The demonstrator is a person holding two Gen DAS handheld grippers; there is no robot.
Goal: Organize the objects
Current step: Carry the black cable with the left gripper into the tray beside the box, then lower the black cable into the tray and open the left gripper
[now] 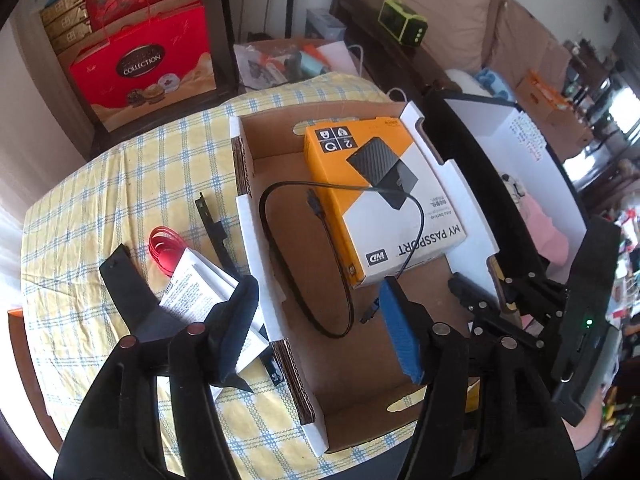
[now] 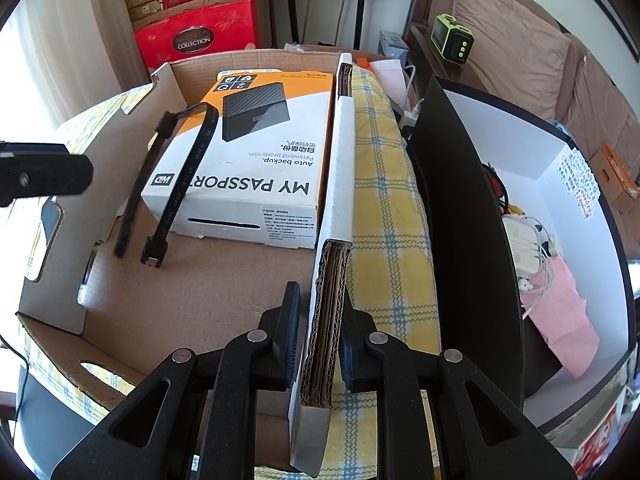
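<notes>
The box wall (image 2: pixel 334 292) was clamped by the right gripper (image 2: pixel 320 344), probably to steady it; the left gripper (image 1: pixel 320 320) stood apart above the cable (image 1: pixel 320 240), empty.

A table (image 1: pixel 120 168) under a yellow cloth with blue checks carries a shallow, open cardboard tray (image 1: pixel 256 248), set near the middle toward its right edge. Left of the tray, directly on the cloth, lie a red coil (image 1: pixel 162 246), a white leaflet (image 1: pixel 200 284) partly overlapping the coil, and a thin black strip (image 1: pixel 210 224) just beside the tray's wall. At the far edge, a clear bag (image 1: pixel 276 62) of small items sits beside white paper (image 1: pixel 338 58).
</notes>
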